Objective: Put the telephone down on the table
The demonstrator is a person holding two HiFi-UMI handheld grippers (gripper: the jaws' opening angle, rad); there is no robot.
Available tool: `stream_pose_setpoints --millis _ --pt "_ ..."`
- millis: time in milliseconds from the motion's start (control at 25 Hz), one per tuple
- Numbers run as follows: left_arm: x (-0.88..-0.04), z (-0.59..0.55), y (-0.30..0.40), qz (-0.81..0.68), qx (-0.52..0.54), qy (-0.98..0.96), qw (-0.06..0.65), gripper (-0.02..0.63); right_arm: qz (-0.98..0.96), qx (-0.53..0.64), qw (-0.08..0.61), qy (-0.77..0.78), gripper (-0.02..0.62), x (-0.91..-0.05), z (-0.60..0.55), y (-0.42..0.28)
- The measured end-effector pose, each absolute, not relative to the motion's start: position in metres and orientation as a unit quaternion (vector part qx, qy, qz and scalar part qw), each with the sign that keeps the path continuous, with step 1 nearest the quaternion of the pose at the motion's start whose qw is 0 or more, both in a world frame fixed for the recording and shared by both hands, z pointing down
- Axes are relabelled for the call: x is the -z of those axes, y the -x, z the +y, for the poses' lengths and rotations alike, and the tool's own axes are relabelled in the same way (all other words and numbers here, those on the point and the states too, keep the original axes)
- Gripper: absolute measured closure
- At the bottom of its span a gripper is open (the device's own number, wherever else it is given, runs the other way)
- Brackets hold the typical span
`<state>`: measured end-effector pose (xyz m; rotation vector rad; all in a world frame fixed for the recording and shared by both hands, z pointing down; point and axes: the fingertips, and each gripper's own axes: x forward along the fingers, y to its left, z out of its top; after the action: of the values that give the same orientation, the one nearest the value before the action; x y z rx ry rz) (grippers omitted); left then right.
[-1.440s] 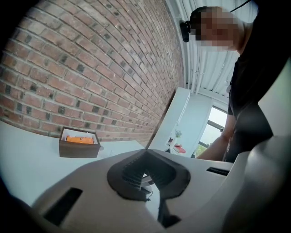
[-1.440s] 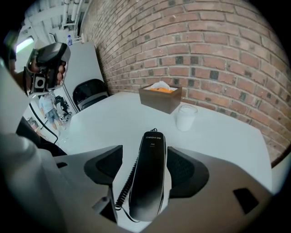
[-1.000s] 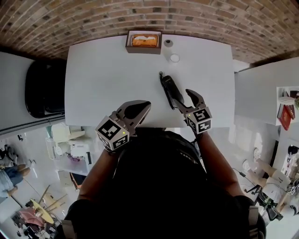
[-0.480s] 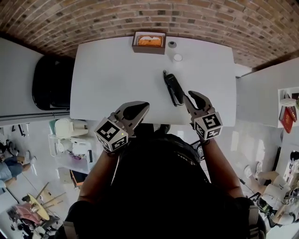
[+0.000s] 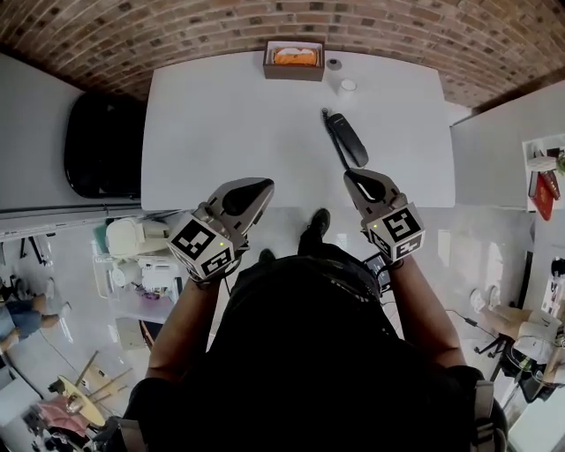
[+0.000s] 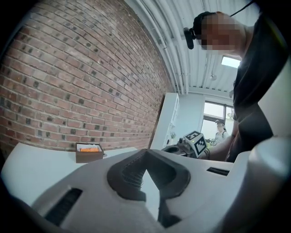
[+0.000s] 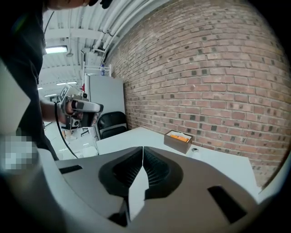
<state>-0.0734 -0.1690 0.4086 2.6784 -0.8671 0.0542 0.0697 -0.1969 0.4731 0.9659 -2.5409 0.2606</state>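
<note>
Tabletop (image 5: 229, 132) white, across upper middle of head view, mostly bare; brick wall (image 5: 177, 26) along top of frame. Black chair (image 5: 101, 146) against left side of it. Left gripper (image 5: 250, 192) lower left of centre, off the near table edge and over floor; clenched on nothing in its own view, tips meeting, only tabletop beyond. Right gripper (image 5: 357, 179) lower right of centre, tips at the near table edge; clenched pad to pad after closing just now, nothing caught between. Telephone (image 5: 347, 141) right of centre: dark handset lying flat on the tabletop, slanted, cord end toward upper left, lower end just beyond the right gripper's tips and seemingly apart from them; well apart from the left gripper. Brown box (image 5: 294, 60) with orange contents at far edge, top centre. Two small round white items (image 5: 349, 86) just right of box; too small to name. Judged: set-down step as good as done, handset at rest on the table and let go, task at or near its end. Next move, if any, calls only for keeping both grippers off the handset and its cord, with no nudge toward the near edge.
</note>
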Motion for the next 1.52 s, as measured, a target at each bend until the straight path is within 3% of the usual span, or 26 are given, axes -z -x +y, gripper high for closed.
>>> stream_pose_setpoints --millis 320,520,1040,1520 --pt "-0.412 -0.091 0.169 -0.296 -0.02 -0.941 0.165 0.598 -0.903 -0.075 0.211 -0.365 0.578 -0.469 -0.112 0.007" --pt "-0.412 -0.048 0.187 -0.268 -0.019 -0.95 0.16 0.598 -0.892 -0.085 0.212 -0.391 0.58 -0.468 -0.067 0.024" --pt "-0.402 0.015 0.168 -0.233 -0.008 -0.959 0.162 0.598 -0.87 -0.092 0.206 -0.439 0.58 -0.447 0.002 0.001" --pt "-0.418 0.101 0.088 -0.23 -0.029 -0.957 0.176 0.598 -0.882 -0.113 0.179 -0.421 0.58 -0.459 0.082 -0.053"
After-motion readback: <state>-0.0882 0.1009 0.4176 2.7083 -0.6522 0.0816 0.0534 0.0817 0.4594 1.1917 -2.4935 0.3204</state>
